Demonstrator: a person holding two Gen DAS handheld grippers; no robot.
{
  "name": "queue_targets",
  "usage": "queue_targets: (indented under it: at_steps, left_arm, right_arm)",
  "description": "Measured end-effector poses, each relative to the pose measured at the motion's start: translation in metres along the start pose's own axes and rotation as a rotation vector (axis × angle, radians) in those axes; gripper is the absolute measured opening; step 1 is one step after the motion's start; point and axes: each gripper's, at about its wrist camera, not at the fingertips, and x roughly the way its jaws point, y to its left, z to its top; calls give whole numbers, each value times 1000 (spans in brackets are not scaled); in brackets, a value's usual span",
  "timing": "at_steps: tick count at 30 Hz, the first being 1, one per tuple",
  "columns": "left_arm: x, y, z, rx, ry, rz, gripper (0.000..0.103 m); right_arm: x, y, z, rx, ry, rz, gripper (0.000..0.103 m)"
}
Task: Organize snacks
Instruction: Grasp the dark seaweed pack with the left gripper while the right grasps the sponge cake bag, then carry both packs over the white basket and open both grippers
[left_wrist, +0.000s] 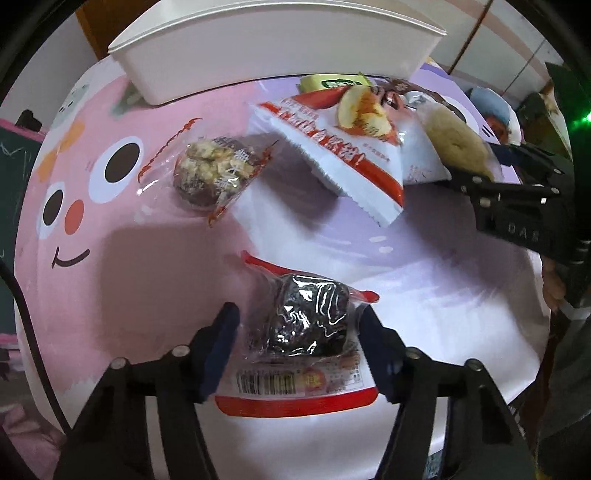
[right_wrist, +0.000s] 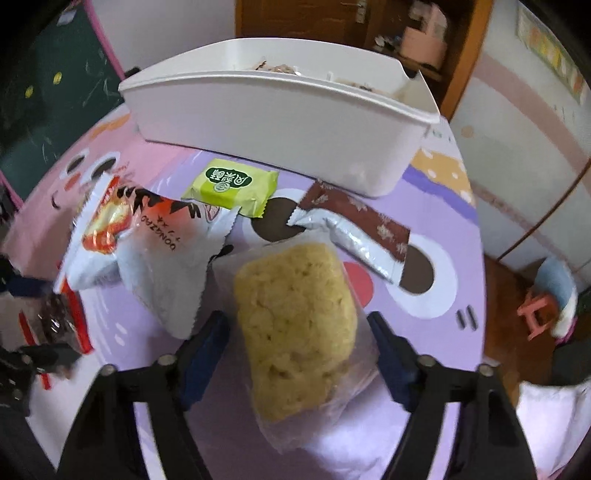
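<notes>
Both tongs, left tongs (left_wrist: 299, 350) and right tongs (right_wrist: 297, 354), stand spread astride crinkly, slippery desk packets: dark cake (left_wrist: 308, 319) and crumbly yellow cake (right_wrist: 299, 328); grip gently across the middles.

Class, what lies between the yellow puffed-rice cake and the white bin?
In the right wrist view: a brown-and-silver wrapper lies between the cake and bin.

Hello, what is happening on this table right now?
A person is sorting wrapped snacks with a hand-held gripper in each hand. The left hand-held gripper has its fingers either side of a dark snack in a clear wrapper. The right hand-held gripper straddles a yellow puffed cake. Whether either grip is tight I cannot tell. Other packets lie before a white bin.
</notes>
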Motion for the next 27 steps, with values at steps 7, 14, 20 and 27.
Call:
queue_targets:
  at_steps: [7, 14, 20, 27]
  left_arm:
    - [-1, 0, 6, -16, -24, -49, 44]
    - [-15, 26, -4, -72, -54, -73, 43]
    - [-48, 43, -4, -88, -171, -62, 43]
    - [-93, 50, 0, -60, -306, -37, 44]
  right_arm:
    - [-8, 1, -8, 97, 7, 8, 57]
    - [-37, 4, -23, 212, -25, 50, 56]
    - [-83, 13, -25, 300, -120, 65, 56]
    - [-116, 35, -11, 305, -183, 102, 56]
